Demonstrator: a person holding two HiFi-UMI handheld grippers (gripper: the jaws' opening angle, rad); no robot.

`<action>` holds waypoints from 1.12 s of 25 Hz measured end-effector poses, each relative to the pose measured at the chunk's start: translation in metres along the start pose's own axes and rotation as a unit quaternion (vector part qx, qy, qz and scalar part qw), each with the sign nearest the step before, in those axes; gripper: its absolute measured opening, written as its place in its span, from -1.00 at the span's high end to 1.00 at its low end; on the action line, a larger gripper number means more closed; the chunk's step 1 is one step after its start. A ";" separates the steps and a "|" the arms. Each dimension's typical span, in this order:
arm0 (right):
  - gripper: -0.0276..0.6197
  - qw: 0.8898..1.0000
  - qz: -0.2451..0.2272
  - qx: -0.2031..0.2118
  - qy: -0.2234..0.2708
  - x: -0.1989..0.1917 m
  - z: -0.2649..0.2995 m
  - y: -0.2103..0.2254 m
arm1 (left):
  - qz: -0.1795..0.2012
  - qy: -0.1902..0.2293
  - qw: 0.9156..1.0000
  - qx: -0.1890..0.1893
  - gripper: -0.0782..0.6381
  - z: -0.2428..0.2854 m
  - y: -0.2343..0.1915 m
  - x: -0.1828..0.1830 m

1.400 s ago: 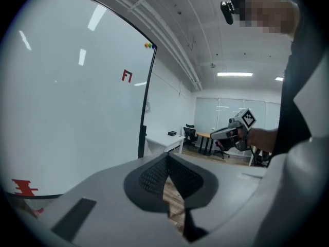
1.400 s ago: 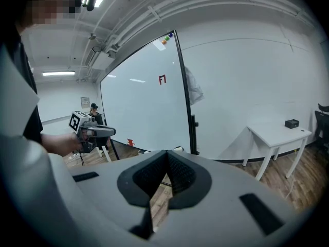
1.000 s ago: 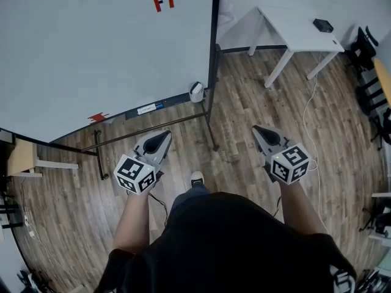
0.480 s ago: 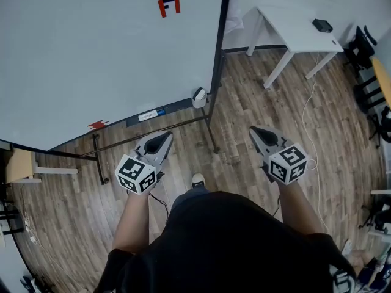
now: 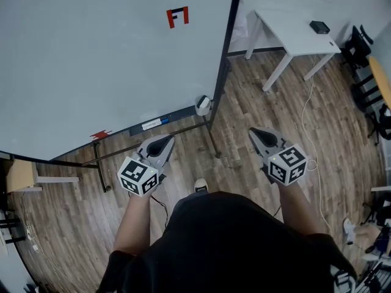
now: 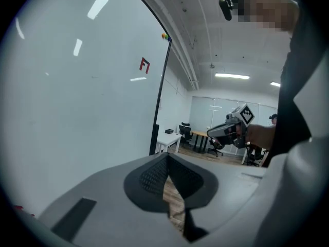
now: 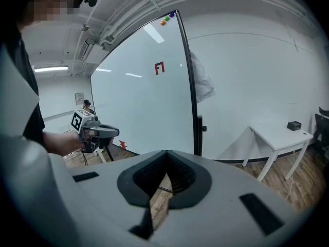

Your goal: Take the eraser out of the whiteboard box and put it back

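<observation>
the whiteboard box (image 5: 201,105) is lying ahead, between left gripper (image 5: 168,138) and right gripper (image 5: 253,131), neither clearly nearer; both pairs of jaws are being held pressed together, empty.

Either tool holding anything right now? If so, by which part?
Nothing is held. The left tool and the right tool each have their jaws closed together, with nothing between them.
</observation>
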State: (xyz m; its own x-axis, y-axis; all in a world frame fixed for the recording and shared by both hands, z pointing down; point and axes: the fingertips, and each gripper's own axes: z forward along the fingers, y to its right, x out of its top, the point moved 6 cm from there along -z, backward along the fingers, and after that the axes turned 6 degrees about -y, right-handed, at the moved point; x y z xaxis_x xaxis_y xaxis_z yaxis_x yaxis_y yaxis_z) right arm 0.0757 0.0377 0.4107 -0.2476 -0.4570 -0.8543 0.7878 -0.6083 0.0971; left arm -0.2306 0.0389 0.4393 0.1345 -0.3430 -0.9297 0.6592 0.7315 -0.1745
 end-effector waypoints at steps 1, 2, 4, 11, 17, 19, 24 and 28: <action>0.93 1.000 0.000 -0.001 0.000 0.002 0.002 -0.001 | 0.000 0.000 1.000 -0.003 0.75 0.000 -0.002 0.001; 0.93 1.000 0.001 -0.003 -0.001 0.003 0.003 -0.001 | 0.001 0.000 1.000 -0.005 0.75 0.000 -0.005 0.002; 0.93 1.000 0.002 -0.005 -0.001 0.005 0.006 -0.003 | 0.003 -0.001 1.000 -0.009 0.75 0.001 -0.009 0.004; 0.93 1.000 0.006 -0.013 -0.002 0.005 0.013 -0.010 | 0.009 -0.007 1.000 -0.022 0.75 0.003 -0.022 0.004; 0.93 1.000 0.013 -0.023 -0.003 0.002 0.013 -0.006 | 0.012 -0.013 0.999 -0.033 0.75 0.009 -0.023 0.002; 0.93 1.000 0.014 -0.025 0.000 0.003 0.012 -0.006 | 0.014 -0.016 0.999 -0.035 0.75 0.011 -0.023 0.003; 0.93 0.999 0.018 -0.027 0.002 0.002 0.009 0.001 | 0.020 -0.020 0.999 -0.036 0.75 0.019 -0.023 0.008; 0.93 1.000 0.018 -0.025 0.003 0.004 0.012 0.010 | 0.023 -0.019 0.999 -0.036 0.75 0.028 -0.022 0.011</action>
State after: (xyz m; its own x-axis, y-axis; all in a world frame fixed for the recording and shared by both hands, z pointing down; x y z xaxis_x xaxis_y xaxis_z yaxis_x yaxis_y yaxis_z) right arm 0.0757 0.0225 0.4141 -0.2152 -0.4734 -0.8541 0.8231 -0.5587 0.1023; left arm -0.2232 0.0025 0.4415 0.1919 -0.3297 -0.9244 0.5968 0.7869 -0.1568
